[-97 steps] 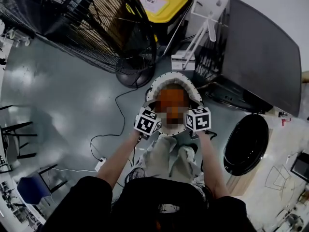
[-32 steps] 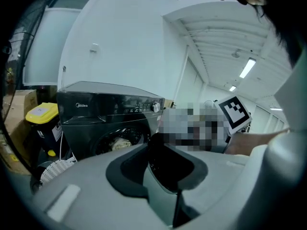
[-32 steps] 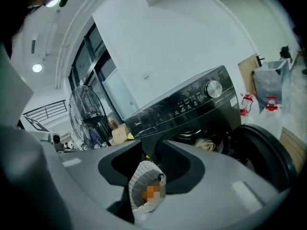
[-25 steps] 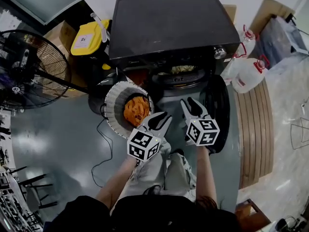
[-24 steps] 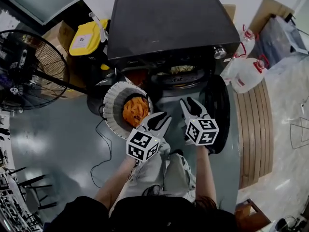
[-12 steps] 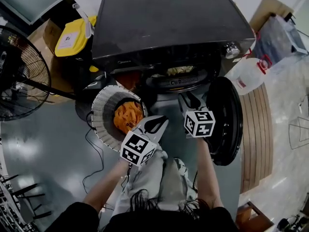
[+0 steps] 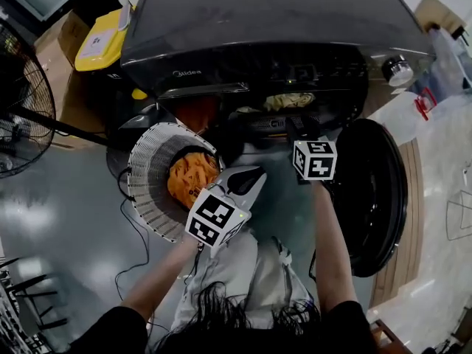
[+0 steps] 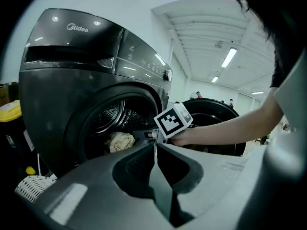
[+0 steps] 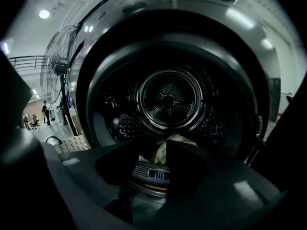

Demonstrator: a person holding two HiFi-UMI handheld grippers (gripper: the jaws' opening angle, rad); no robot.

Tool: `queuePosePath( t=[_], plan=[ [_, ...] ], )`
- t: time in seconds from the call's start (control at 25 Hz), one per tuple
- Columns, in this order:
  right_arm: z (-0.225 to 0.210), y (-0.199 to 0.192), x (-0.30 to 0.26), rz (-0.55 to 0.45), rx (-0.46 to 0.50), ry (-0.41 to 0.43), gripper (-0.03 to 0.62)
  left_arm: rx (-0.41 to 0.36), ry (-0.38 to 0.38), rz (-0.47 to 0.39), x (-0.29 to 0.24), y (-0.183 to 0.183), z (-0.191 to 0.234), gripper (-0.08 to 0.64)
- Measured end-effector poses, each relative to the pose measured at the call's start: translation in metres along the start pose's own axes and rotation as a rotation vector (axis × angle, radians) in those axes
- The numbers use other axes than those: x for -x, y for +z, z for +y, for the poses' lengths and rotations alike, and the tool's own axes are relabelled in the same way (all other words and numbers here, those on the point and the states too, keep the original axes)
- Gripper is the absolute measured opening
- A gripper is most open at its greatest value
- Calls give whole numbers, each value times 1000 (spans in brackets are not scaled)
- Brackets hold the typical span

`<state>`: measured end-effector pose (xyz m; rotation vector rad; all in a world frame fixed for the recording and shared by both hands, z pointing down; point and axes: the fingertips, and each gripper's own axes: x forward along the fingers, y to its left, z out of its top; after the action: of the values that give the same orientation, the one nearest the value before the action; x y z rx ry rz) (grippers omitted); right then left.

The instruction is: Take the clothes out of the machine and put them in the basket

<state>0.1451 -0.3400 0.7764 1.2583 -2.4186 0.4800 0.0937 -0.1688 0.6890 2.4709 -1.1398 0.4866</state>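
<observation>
Clothes show as two pieces. One cream garment (image 7: 289, 101) lies crumpled at the front of the drum (image 9: 168, 99), just inside the mouth of the machine (image 7: 273, 21). One orange garment (image 7: 190, 177) lies inside the basket (image 7: 147, 175), a single white slatted tub standing on the floor (image 7: 66, 220) just left of the machine's opening. The machine is one dark front-loader, and its round door (image 7: 376, 198) is swung fully open to the right.

A person leans over from above, holding one tool in each hand, each tool carrying one marker cube. The left tool (image 7: 254, 174) hangs in front of the machine, just beside the basket's rim; its jaws are pressed together with nothing between them. The right tool (image 7: 295, 122) reaches to the drum mouth, its jaws spread apart and empty. In the right gripper view the cream garment sits just beyond those jaws, framed in the gap, not touched.

One large fan (image 7: 22, 102) and one yellow-lidded bin (image 7: 99, 39) stand to the left.
</observation>
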Motion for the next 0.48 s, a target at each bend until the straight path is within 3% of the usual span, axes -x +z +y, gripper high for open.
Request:
queuePosePath(
  t=[0.24, 0.48],
  plan=[
    [-26, -19, -64, 67, 121, -10, 232, 29, -15, -65, -29, -2, 22, 25],
    [-47, -35, -115, 118, 173, -34, 250, -30, -33, -65, -47, -15, 38, 25]
  ],
)
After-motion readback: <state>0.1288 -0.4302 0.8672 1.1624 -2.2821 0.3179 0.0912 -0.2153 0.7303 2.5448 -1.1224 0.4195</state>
